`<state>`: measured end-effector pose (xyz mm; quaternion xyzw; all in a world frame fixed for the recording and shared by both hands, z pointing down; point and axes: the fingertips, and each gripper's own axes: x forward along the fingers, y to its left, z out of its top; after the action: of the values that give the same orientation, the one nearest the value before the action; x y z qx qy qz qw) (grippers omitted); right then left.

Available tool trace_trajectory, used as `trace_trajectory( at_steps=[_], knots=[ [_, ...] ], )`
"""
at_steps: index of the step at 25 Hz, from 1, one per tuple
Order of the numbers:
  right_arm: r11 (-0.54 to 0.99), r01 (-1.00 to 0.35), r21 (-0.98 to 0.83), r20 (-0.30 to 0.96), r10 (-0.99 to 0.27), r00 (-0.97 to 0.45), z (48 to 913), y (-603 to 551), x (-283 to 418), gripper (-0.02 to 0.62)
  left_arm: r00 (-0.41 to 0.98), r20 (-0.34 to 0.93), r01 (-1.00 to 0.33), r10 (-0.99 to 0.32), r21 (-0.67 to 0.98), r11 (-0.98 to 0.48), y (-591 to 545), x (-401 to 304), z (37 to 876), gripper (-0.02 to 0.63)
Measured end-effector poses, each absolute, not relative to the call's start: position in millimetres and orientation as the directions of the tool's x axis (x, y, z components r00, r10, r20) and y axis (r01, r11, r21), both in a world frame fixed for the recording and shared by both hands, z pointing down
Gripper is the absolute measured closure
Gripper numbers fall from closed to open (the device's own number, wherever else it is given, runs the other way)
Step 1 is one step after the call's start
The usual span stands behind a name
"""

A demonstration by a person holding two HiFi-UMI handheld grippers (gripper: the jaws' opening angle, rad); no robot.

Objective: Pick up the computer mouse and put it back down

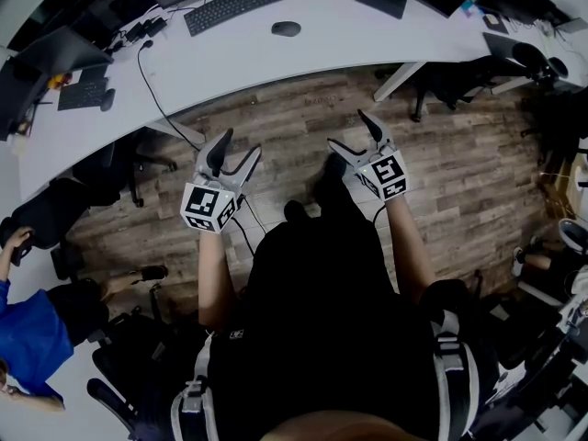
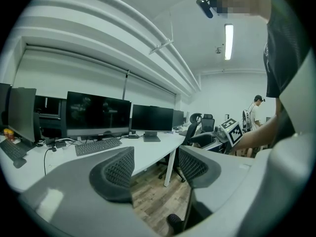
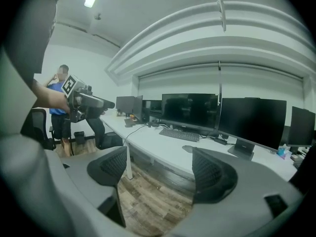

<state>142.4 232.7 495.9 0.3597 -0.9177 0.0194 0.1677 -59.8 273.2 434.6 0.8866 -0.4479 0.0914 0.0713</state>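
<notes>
Holding both grippers out over the wooden floor (image 1: 303,127), short of the long white desk (image 1: 276,67), we have nothing in either one. Our left gripper (image 1: 239,150) has its fingers spread wide apart. In the left gripper view the two dark, mesh-textured pads (image 2: 117,169) stand well clear of each other. Only floor boards and the desk edge show through the gap between them. Our right gripper (image 1: 354,134) is just as wide. In the right gripper view its pads (image 3: 211,176) frame bare floor and the desk front, and they touch nothing.

The computer mouse (image 1: 286,28) lies on the desk, well apart from both grippers. It sits just to the right of the black keyboard (image 1: 236,5) in the head view. From the right gripper view we see the mouse (image 3: 188,148) as a low dark shape on the white top, in front of the dark monitors (image 3: 190,110).

For markings, we can make out the black-and-white square patterns on the left cube (image 1: 209,207) and the right cube (image 1: 386,175). They carry no letters. Any print on the keyboard or monitors is too small for us to read. A person in a blue top (image 1: 37,338) sits off to our left.
</notes>
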Motion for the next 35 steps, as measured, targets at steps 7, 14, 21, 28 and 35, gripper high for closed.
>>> trace_trajectory(
  at_steps=[7, 14, 21, 28, 35],
  knots=[
    [0.747, -0.662, 0.062, 0.328, -0.641, -0.694, 502.3, 211.0, 146.7, 0.184, 0.569, 0.246, -0.815, -0.784, 0.048, -0.577, 251.6, -55.6, 438.7, 0.325],
    [0.749, -0.661, 0.049, 0.328, -0.637, -0.698, 506.5, 172.7, 149.0, 0.186, 0.564, 0.259, -0.818, -0.784, 0.046, -0.573, 219.7, -51.7, 439.9, 0.325],
    [0.758, -0.652, 0.038, 0.325, -0.626, -0.709, 507.1, 135.2, 150.3, 0.187, 0.551, 0.268, -0.826, -0.790, 0.046, -0.561, 185.1, -47.0, 439.8, 0.327],
    [0.779, -0.626, 0.027, 0.330, -0.598, -0.730, 508.0, 85.4, 162.1, 0.192, 0.519, 0.276, -0.847, -0.809, 0.040, -0.530, 139.6, -34.8, 437.3, 0.327],
    [0.824, -0.566, 0.032, 0.331, -0.543, -0.771, 503.9, 33.3, 167.1, 0.195, 0.463, 0.274, -0.881, -0.843, 0.041, -0.471, 103.7, -23.0, 432.8, 0.327]
  ],
)
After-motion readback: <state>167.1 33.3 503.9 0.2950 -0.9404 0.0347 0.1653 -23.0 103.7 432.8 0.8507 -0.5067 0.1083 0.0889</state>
